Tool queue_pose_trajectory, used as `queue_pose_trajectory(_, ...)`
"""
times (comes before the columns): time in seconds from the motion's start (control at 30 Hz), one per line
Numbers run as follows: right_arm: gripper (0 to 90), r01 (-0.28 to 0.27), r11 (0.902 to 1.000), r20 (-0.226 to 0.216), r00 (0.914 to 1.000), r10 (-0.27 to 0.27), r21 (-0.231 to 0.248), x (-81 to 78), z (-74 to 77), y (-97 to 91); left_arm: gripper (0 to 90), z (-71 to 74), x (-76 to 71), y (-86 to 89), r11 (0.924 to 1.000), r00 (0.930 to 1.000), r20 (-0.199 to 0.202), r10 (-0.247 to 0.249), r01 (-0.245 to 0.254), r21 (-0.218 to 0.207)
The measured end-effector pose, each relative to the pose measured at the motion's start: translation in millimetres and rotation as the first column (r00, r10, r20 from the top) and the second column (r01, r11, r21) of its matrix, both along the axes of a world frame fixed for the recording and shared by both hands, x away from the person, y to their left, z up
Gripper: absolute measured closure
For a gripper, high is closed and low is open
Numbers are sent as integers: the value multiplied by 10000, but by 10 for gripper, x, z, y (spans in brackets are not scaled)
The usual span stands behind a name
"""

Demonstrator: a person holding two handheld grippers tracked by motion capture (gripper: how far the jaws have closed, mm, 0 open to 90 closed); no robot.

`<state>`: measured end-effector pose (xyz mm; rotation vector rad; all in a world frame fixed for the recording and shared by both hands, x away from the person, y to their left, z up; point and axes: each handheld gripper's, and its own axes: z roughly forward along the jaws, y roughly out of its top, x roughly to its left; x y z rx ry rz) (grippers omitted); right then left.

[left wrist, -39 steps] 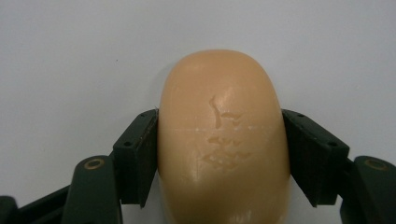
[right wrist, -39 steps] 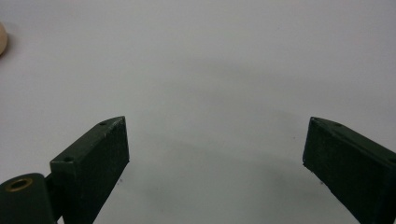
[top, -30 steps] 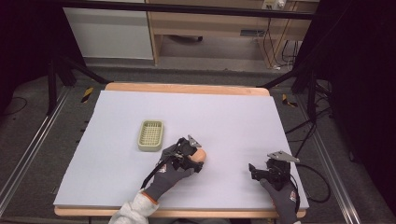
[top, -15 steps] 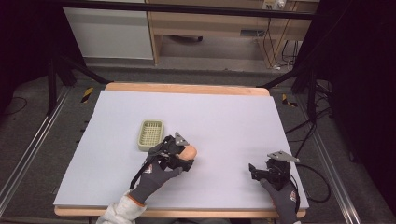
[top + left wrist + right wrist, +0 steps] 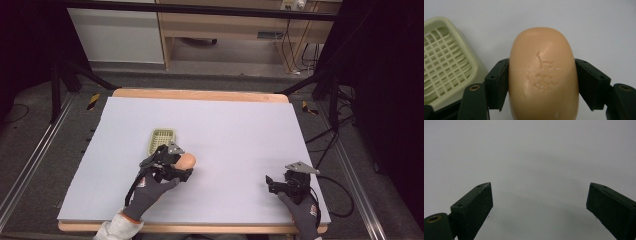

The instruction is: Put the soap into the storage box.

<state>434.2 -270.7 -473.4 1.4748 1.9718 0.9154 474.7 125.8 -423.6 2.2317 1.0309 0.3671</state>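
An orange-tan bar of soap (image 5: 543, 75) with a stamped mark is clamped between the two black jaws of my left gripper (image 5: 541, 80). In the high view the soap (image 5: 186, 160) sticks out of the left gripper (image 5: 175, 165), just right of and below a pale green soap dish (image 5: 162, 140) with a grid floor. The dish (image 5: 446, 65) lies close at the left of the left gripper view, with nothing in it. My right gripper (image 5: 276, 184) rests near the table's front right, jaws wide apart over bare surface (image 5: 539, 202).
The table is covered by a pale lilac sheet (image 5: 235, 130) with a wooden rim (image 5: 200, 94). Cables trail off the right edge (image 5: 340, 195). Black frame legs and floor rails stand around the table; a cabinet and shelf sit behind it.
My left gripper has carried the soap leftward and away from the front edge, ending beside the green dish. The right gripper has stayed put.
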Motion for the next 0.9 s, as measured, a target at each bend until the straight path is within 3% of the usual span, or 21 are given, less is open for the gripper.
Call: queue_pose_trajectory(0.9,72,-15,10000,-15,10000,15,25,5,-2,-1,318,149,182,293,9950,9946,433,938,-922,-373)
